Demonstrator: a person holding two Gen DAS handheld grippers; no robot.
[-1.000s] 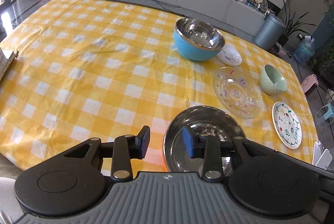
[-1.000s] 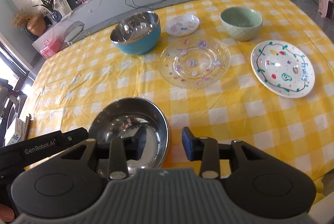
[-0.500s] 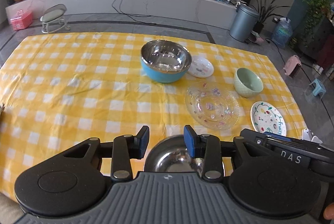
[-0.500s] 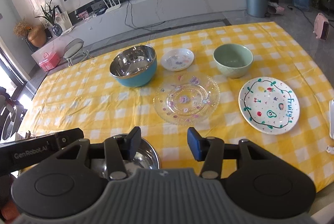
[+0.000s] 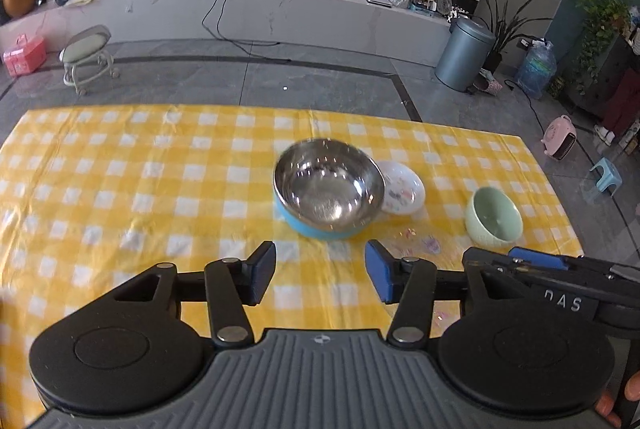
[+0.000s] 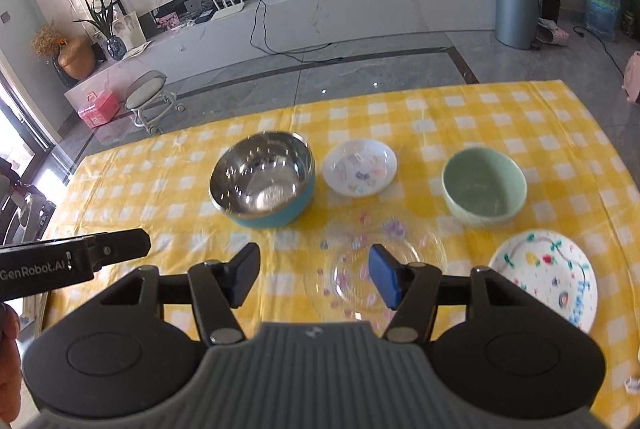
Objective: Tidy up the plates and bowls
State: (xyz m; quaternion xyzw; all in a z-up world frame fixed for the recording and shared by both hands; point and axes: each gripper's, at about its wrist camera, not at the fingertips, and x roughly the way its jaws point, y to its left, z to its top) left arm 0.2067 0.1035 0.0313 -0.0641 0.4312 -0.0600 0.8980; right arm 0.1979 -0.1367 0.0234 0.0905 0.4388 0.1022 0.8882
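Note:
A steel bowl with a blue outside point(image 5: 328, 197) point(image 6: 262, 181) stands mid-table on the yellow checked cloth. Right of it lie a small white patterned plate point(image 5: 404, 189) point(image 6: 360, 169) and a pale green bowl point(image 5: 494, 217) point(image 6: 484, 189). Nearer me are a clear glass plate point(image 6: 376, 269) and a white painted plate point(image 6: 544, 277). My left gripper point(image 5: 320, 269) hangs above the cloth short of the blue bowl, its jaws opening, with nothing between them. My right gripper point(image 6: 314, 275) hovers over the glass plate's left part, its jaws also opening and empty.
The cloth's left half point(image 5: 120, 189) holds no dishes. The right tool's casing point(image 5: 560, 293) sits close beside my left gripper. Behind the table are a stool point(image 5: 88, 57), a grey bin point(image 5: 464, 53) and a long low cabinet point(image 5: 280, 9).
Both grippers have risen and drawn back from the plain steel bowl at the front edge, which has dropped out of sight beneath them. Both pairs of jaws stand wider.

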